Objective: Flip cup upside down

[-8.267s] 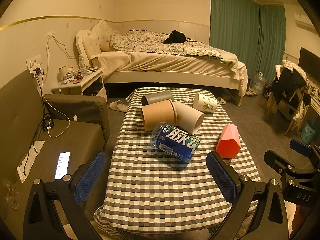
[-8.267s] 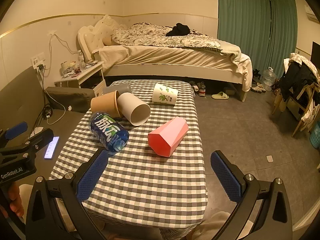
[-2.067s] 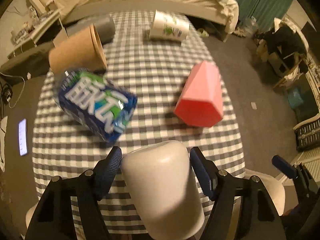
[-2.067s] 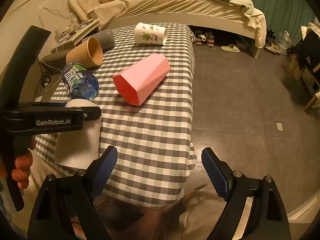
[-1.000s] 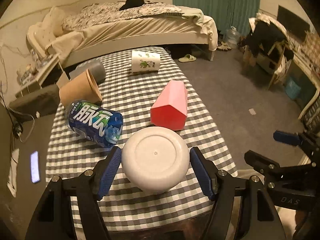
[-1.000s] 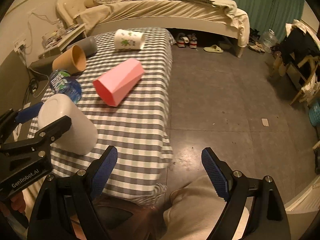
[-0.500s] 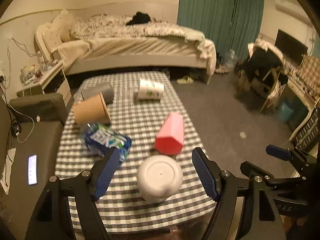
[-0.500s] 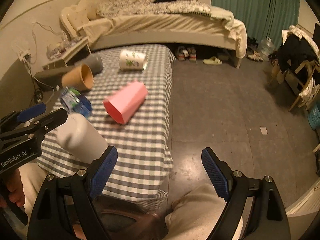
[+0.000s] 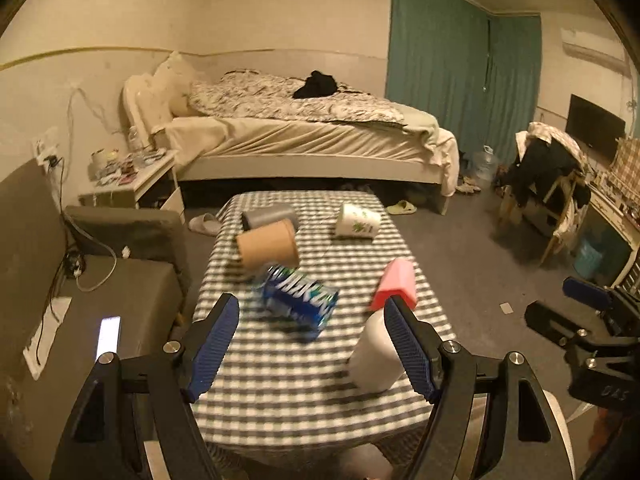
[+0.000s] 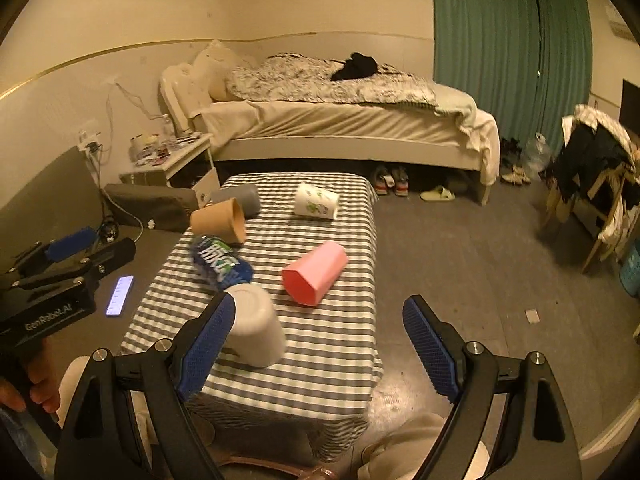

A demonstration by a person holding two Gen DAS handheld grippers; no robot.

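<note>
The white cup (image 9: 376,354) stands upside down near the front of the checked table (image 9: 280,392), and shows in the right wrist view (image 10: 256,326) too. My left gripper (image 9: 312,346) is open and empty, drawn back above the table's front edge, with the cup partly behind its right finger (image 9: 408,348). My right gripper (image 10: 316,344) is open and empty, off the table's front right; its left finger (image 10: 204,344) overlaps the cup in view. The left gripper's body (image 10: 60,276) appears at the left of the right wrist view.
On the table lie a pink faceted cup (image 10: 314,272), a blue-labelled bottle (image 10: 220,266), a tan cup (image 10: 220,220), a grey cup (image 10: 238,198) and a white printed cup (image 10: 316,201), all on their sides. A sofa with a lit phone (image 9: 109,332) is left; a bed (image 9: 304,136) is behind.
My left gripper let go of the white cup, which now stands upside down on the table, and pulled back and up. The right gripper shifted slightly.
</note>
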